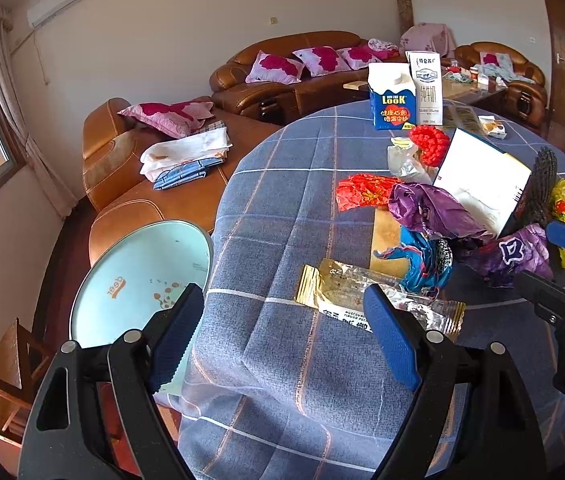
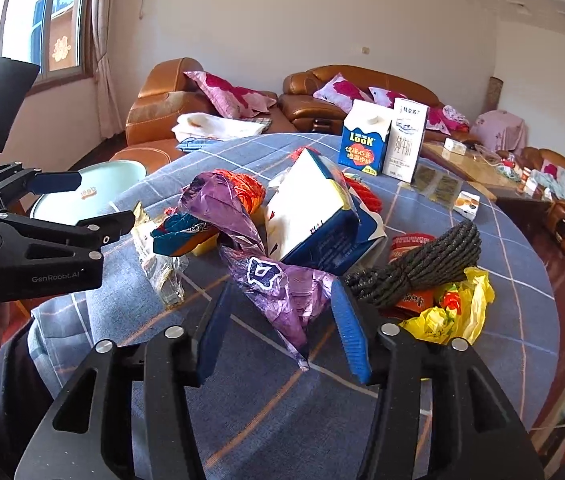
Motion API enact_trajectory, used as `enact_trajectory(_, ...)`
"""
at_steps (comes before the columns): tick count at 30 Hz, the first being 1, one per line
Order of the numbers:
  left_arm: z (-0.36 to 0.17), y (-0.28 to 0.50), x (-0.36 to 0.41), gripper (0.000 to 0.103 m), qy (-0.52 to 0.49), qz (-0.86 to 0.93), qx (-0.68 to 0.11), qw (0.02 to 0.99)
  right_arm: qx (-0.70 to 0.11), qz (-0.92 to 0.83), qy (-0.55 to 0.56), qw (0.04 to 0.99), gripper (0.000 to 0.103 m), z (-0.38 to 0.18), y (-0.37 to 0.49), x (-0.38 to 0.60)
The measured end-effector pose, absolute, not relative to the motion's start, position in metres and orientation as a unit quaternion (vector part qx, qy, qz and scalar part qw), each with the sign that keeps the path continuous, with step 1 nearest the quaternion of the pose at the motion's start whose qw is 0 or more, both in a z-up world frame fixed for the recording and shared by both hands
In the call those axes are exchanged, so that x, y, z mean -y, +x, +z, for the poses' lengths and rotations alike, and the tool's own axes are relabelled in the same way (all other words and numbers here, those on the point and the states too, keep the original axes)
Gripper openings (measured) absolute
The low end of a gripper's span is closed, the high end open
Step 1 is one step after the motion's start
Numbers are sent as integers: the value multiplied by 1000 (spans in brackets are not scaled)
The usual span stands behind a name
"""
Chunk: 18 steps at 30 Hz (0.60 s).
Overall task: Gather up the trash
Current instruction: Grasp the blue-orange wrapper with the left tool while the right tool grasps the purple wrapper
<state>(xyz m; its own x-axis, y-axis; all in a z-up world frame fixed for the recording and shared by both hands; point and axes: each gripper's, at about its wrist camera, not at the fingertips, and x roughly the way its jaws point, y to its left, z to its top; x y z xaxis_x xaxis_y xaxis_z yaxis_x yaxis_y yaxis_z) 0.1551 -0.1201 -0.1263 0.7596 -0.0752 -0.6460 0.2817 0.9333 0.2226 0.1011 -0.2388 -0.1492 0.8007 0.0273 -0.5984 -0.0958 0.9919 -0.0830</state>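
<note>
Jaws of the right gripper [image 2: 282, 328] stand parted around the purple wrapper [image 2: 282, 292] at lower centre, needing a firm, centred pinch; the left gripper [image 1: 282, 320] gapes empty.

Blue-grey plaid tablecloth [image 2: 442, 300]; purple wrapper [image 2: 282, 292]; yellow bag [image 2: 466, 308]; gold-and-silver wrapper [image 1: 346, 296]

Crinkled glossy purple foil wrapper [image 2: 282, 288] lies on a matt woven checked tablecloth [image 2: 462, 360].
</note>
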Motion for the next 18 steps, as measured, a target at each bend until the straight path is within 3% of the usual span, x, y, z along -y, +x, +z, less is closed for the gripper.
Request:
enact_trajectory(3, -126, 156, 117, 81, 153, -96, -334, 925, -334, 31, -76, 939, 57, -157, 113, 236)
enact_trajectory(4, -125, 157, 117, 81, 152, -96, -334, 925, -344, 36, -79, 935, 49, -160, 117, 235)
enact_trajectory(5, -124, 157, 116, 81, 151, -98, -333, 926, -354, 42, -76, 931, 32, -163, 120, 236)
enact_trajectory(6, -124, 157, 117, 81, 151, -99, -332, 926, -357, 45, -71, 930, 31, -165, 121, 237)
enact_trajectory(8, -122, 158, 117, 81, 152, -100, -330, 926, -356, 60, -56, 931, 16, -164, 118, 238)
enact_trajectory(18, -108, 152, 128, 81, 141, -123, -308, 933, -277, 36, 9, 960, 12, -120, 91, 251)
